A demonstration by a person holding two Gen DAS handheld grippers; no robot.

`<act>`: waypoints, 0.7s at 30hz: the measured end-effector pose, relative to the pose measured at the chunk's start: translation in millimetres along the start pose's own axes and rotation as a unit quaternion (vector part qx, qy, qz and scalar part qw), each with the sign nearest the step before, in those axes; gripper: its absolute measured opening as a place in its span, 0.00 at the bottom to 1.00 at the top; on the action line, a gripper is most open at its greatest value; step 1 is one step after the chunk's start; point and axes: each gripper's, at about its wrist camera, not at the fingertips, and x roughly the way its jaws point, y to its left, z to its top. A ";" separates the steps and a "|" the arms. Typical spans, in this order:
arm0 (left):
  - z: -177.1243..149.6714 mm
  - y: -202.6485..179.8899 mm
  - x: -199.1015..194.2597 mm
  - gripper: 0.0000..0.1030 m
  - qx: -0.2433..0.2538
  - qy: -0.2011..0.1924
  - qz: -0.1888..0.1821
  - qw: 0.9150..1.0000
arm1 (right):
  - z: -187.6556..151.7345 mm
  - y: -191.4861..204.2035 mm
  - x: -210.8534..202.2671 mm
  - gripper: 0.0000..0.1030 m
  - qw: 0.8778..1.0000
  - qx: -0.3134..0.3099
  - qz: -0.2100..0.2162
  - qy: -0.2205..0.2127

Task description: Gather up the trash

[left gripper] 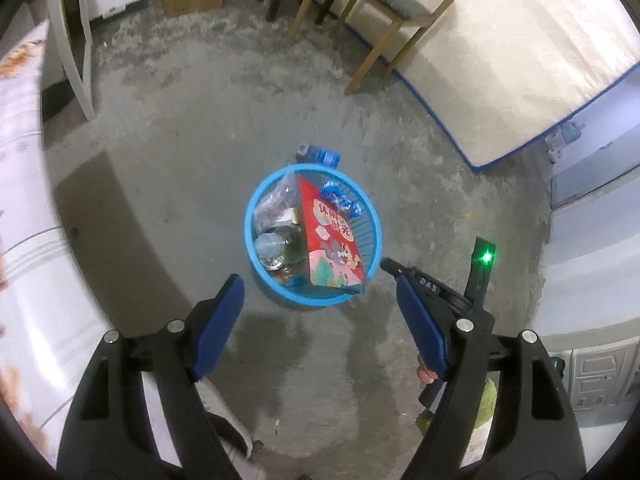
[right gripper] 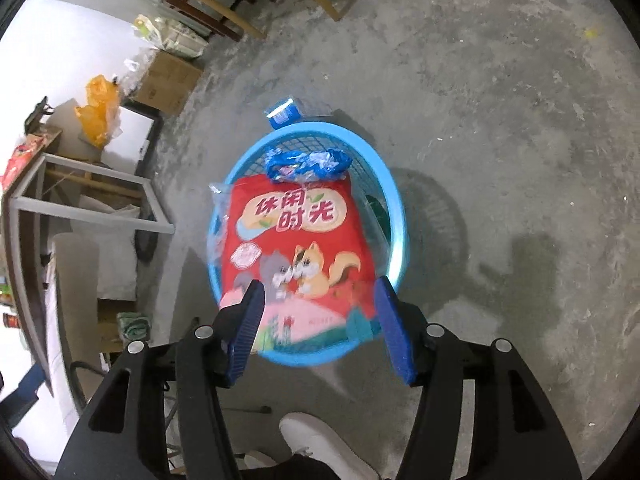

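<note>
**Both claws released above the blue basket**

Left wrist view: my left gripper (left gripper: 320,292) hangs with jaws spread wide, nothing between the pads. The blue basket (left gripper: 256,208) stands on the concrete floor (left gripper: 180,160) ahead of the fingertips, apart from them. In it: red snack bag (left gripper: 332,240), clear bottle (left gripper: 280,246), blue wrapper (left gripper: 340,198). A small blue carton (left gripper: 318,154) lies just beyond the rim.

Right wrist view: my right gripper (right gripper: 318,284) is released too, low over the basket (right gripper: 396,216). The red snack bag (right gripper: 296,232) lies directly beyond the parted fingertips; contact unclear.
</note>
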 end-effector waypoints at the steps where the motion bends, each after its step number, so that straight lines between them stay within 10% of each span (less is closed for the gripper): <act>1: -4.4 1.4 -13.8 0.72 0.004 -0.011 -0.001 1.000 | -5.2 -1.8 -5.6 0.56 1.000 0.000 0.003 -0.002; 11: -43.2 43.9 -107.1 0.77 0.020 -0.086 0.033 0.996 | -33.4 1.0 -64.9 0.64 0.999 -0.044 -0.017 -0.026; 21: -54.3 127.8 -133.7 0.81 -0.021 -0.124 0.134 0.983 | 55.6 90.4 -33.2 0.75 0.990 -0.124 -0.069 -0.010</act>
